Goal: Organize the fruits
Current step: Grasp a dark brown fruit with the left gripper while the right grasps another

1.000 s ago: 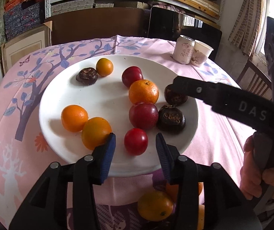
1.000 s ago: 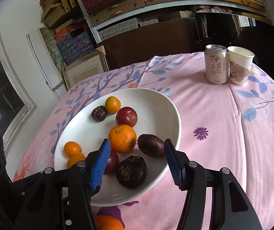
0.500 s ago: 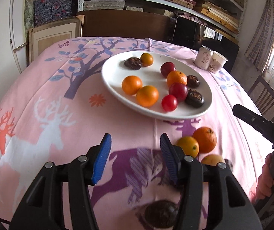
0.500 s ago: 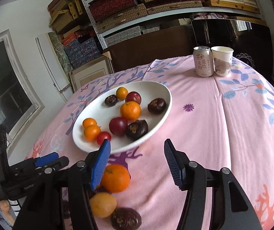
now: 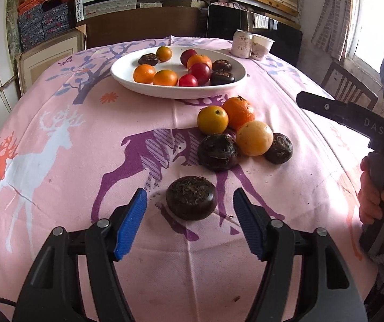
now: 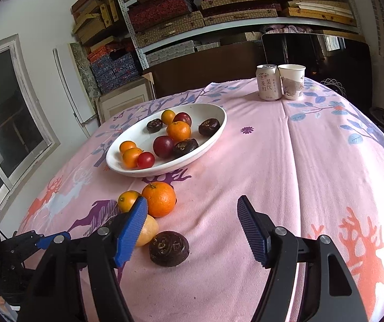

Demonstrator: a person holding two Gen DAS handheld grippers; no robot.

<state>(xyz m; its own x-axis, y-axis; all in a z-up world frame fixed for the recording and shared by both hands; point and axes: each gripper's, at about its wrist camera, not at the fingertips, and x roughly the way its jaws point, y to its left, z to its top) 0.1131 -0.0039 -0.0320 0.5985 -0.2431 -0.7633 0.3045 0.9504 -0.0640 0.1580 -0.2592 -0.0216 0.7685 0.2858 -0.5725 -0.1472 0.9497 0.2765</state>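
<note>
A white plate (image 5: 165, 91) holds several oranges, red plums and dark wrinkled fruits. Loose on the pink cloth lie an orange (image 5: 239, 111), a yellow-orange fruit (image 5: 212, 119), a pale orange one (image 5: 254, 137) and three dark fruits. My left gripper (image 5: 189, 206) has its jaws opening, and the nearest dark fruit (image 5: 191, 197) sits between the blue pads, untouched. My right gripper (image 6: 192, 201) has its jaws opening too, over a dark fruit (image 6: 169, 248) that lies near its left finger (image 6: 131, 230), not pressed. The loose orange (image 6: 159, 198) lies just beyond.
A drink can (image 6: 268, 81) and a paper cup (image 6: 291, 81) stand at the far edge of the round table. A wooden chair (image 5: 350, 86) is at the right, and packed shelves stand behind. A hand (image 5: 371, 201) holds the right gripper's handle.
Both grippers have drawn back from the plate toward the table's near side. Their jaws stand wider. The loose fruits on the cloth have come into view.
</note>
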